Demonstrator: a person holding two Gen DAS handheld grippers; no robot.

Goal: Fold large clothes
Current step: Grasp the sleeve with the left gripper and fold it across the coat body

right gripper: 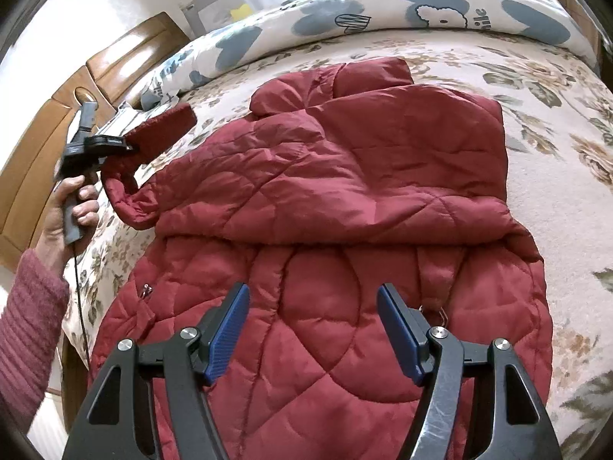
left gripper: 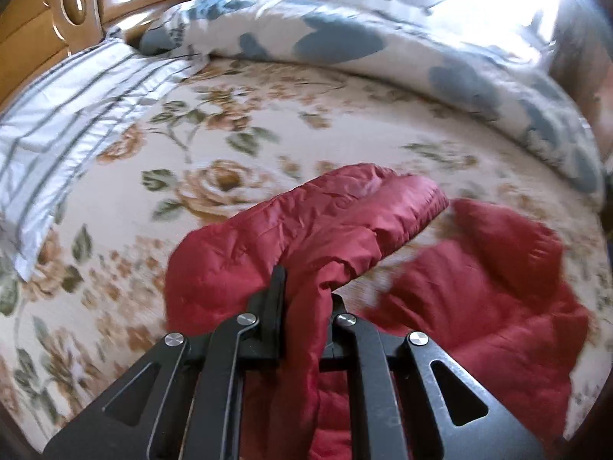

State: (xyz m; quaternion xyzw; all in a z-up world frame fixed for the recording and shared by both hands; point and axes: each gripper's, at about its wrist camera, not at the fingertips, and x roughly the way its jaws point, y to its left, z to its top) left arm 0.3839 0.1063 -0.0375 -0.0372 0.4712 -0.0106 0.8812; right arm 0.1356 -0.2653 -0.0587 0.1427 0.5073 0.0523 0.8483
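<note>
Right gripper (right gripper: 312,329): hovering with jaws standing wide, nothing between the blue pads; the jacket (right gripper: 345,199) is lying directly under and ahead of it.
Left gripper (left gripper: 302,291): pinching shut on the sleeve (left gripper: 318,230), a bunch of red cloth running between its jaws; in the right wrist view it is showing off to the far left, a hand (right gripper: 71,207) gripping its handle.
Jacket: red, quilted, spreading across the bed (right gripper: 555,176); its upper part is lying doubled over the body just ahead of the right gripper, collar at the far end.
Sleeve: lifting off the bed, sticking out sideways from the jacket's left edge, cuff beyond the left gripper.
Progress: judging early to middle; one fold looks made, the sleeve is not yet laid in, and the final halving is remaining.
Quilt (right gripper: 383,11): lying beyond the jacket at the far edge, blue blotches and a cartoon sheep.
Writing: letters "ile" beside the sheep, perhaps "smile"; nothing readable on the jacket.
</note>
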